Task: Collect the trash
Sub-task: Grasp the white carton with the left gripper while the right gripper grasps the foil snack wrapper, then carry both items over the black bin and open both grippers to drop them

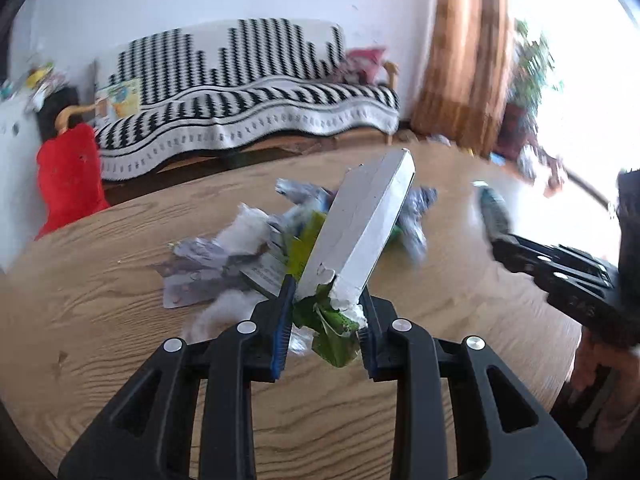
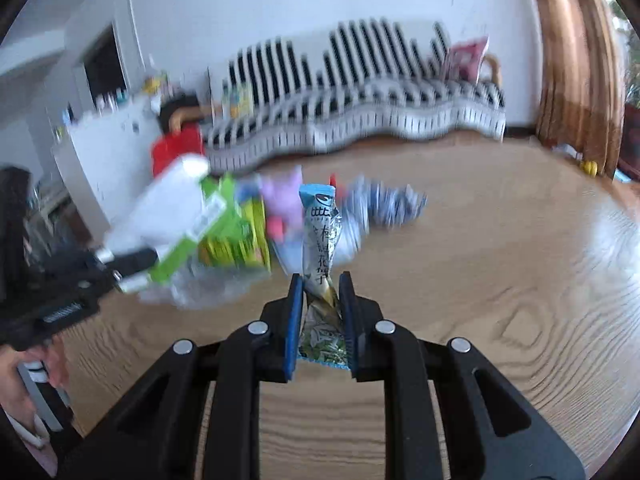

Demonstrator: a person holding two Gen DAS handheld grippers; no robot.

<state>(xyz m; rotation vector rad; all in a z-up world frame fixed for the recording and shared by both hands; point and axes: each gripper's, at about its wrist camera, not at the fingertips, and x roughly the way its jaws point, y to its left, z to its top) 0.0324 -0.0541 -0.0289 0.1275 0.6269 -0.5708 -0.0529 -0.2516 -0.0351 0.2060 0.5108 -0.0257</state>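
The left gripper (image 1: 326,312) is clamped on the torn end of a white and green carton (image 1: 360,224), its blue pads pressing the crumpled green cardboard from both sides while the long white body of the box juts up and away over the wooden table (image 1: 120,300). The carton is lifted clear of the tabletop. Beneath and behind it lies a pile of litter (image 1: 240,256): crumpled white paper, a flattened pale lilac sheet, a yellow-green packet and some bluish foil wrappers, all resting near the middle of the table. In the right wrist view the right gripper (image 2: 322,312) is nearly closed, pinching a narrow snack wrapper (image 2: 320,232) with a light blue top and printed characters; the wrapper stands upright between the pads, and its green patterned lower end hangs out behind them. To the left in that view the carton (image 2: 176,220) appears blurred, held by the other gripper, with a hand (image 2: 24,384) visible at the edge below it. The right gripper also shows at the right edge of the left wrist view, its wrapper a blur. Beyond the table stand a sofa (image 1: 248,92) draped in a black and white patterned throw, a red cushion (image 1: 68,184) and brown curtains (image 1: 464,52).
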